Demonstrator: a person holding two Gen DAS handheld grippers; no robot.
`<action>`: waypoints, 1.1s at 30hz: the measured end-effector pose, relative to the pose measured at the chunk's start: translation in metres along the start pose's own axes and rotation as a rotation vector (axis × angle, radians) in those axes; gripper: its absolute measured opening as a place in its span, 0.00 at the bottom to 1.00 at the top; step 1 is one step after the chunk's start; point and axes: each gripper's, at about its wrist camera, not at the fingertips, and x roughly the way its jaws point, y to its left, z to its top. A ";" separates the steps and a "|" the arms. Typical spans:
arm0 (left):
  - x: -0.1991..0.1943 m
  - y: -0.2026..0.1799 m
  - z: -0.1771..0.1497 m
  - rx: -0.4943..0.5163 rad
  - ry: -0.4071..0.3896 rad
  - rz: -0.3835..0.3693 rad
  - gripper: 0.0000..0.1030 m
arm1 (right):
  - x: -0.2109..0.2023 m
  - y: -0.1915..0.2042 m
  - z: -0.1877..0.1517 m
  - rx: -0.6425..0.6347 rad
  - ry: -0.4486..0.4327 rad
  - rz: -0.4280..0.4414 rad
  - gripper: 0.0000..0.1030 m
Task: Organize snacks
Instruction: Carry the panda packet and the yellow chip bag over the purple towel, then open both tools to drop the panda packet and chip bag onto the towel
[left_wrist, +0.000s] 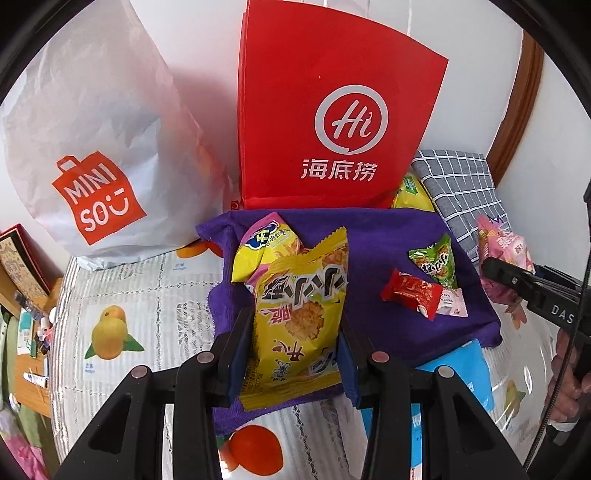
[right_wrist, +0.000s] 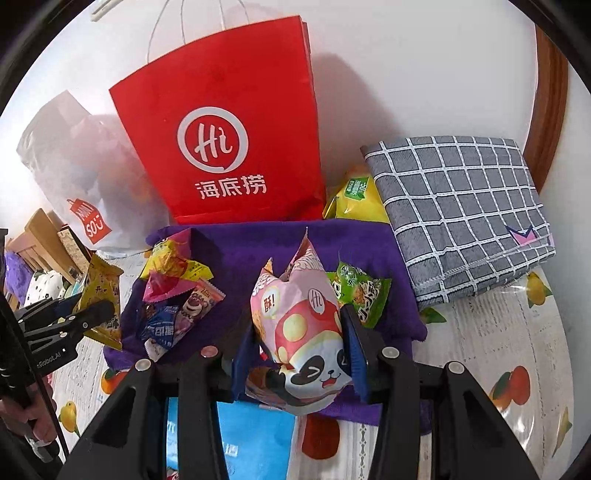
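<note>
Left wrist view: left gripper (left_wrist: 295, 354) pinching yellow cracker packet (left_wrist: 299, 314) by lower half, packet hanging over purple cloth (left_wrist: 388, 266). Risk: slick, puffy film sliding out of pads. Right gripper (right_wrist: 301, 354) clamping pink panda snack bag (right_wrist: 299, 332), crumpled, also over cloth; soft bag possibly sagging, snagging green packet (right_wrist: 358, 291) just beside it.

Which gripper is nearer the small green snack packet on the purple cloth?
Right. The right gripper, holding the pink panda packet, sits right beside the green packet; the left gripper is across the cloth, holding the yellow packet.
</note>
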 end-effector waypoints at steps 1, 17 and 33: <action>0.002 -0.001 0.001 0.002 0.000 0.001 0.39 | 0.003 0.000 0.001 0.001 0.005 0.001 0.43; 0.033 -0.007 0.012 0.011 0.036 -0.047 0.39 | 0.070 -0.001 0.007 -0.030 0.116 0.002 0.43; 0.061 -0.019 0.012 0.033 0.075 -0.076 0.39 | 0.075 -0.004 0.009 -0.073 0.128 -0.017 0.59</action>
